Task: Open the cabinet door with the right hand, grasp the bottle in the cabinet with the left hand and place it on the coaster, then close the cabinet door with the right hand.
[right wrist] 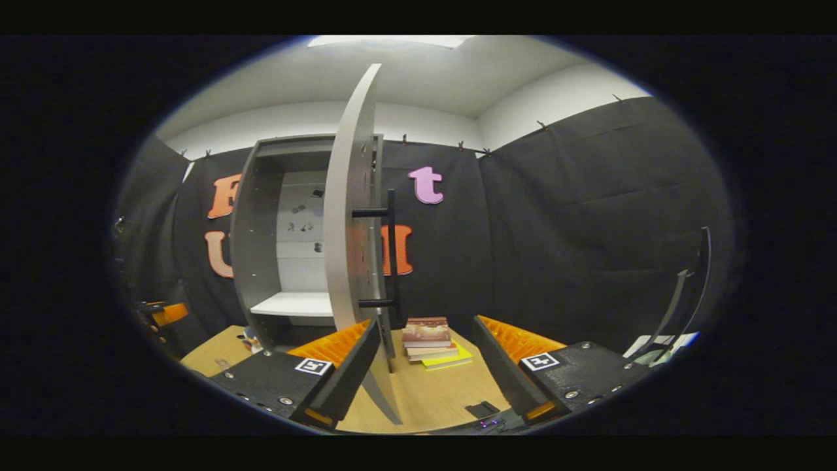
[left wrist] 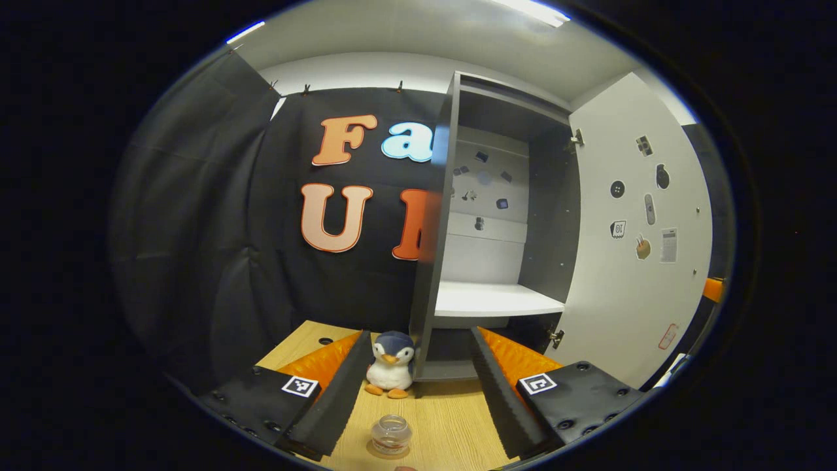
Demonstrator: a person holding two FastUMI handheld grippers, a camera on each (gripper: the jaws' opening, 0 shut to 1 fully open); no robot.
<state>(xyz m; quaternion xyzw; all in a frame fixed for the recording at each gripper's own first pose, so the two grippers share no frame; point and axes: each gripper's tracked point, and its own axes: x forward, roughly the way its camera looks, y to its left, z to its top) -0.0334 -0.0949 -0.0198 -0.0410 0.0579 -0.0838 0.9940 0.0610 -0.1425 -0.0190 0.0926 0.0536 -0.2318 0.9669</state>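
A small clear bottle stands upright on the wooden table, low between the fingers of my left gripper, which is open and not touching it. A thin dark disc under its base may be the coaster; I cannot tell. The grey cabinet stands open, its white shelf bare. Its door is swung wide to the right. In the right gripper view the door is edge-on, with its black bar handle facing right. My right gripper is open, and the door's lower edge passes beside its left finger.
A penguin plush sits at the cabinet's front left corner. A stack of books lies on the table right of the door. A black curved stand rises at the far right. The other gripper's orange body peeks from behind the door.
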